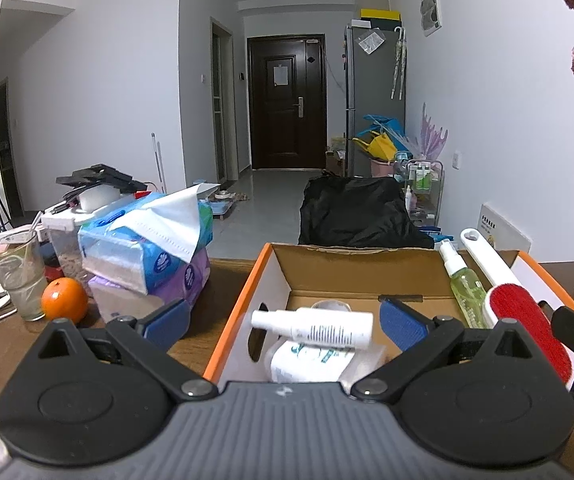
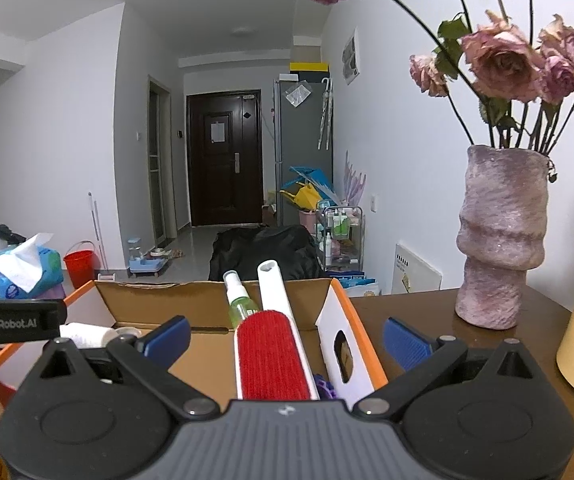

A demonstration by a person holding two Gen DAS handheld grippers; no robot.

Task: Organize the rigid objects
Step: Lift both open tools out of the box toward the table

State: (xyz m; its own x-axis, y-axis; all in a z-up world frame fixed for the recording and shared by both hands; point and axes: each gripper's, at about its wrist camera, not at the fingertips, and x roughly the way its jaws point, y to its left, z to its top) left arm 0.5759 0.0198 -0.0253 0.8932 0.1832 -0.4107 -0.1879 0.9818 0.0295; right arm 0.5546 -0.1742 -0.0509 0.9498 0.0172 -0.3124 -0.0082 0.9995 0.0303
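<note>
Standing on a brown wooden table (image 1: 223,280): one open cardboard box (image 1: 243,296) with orange edging and white end flaps.

Contents, left end: white spray bottle (image 1: 313,326) lying on its side over a white labelled pack (image 1: 311,362); a white roll (image 2: 87,335) is just beside them.

Contents, right end: green spray bottle (image 1: 465,284) and red-faced lint brush (image 1: 525,322), white handle, both leaning against the far wall of the box, side by side.

Left gripper (image 1: 285,320): blue pads spread wide, nothing between them, poised above the white spray bottle.

Right gripper (image 2: 287,338): blue pads likewise spread, empty, straddling the lint brush and the box's right flap without touching either.

Beside the box, left: stacked tissue packs (image 1: 151,256), an orange (image 1: 64,299), a drinking glass (image 1: 17,276).

Beside the box, right: pink textured vase (image 2: 501,240) holding dried roses (image 2: 503,60).
</note>
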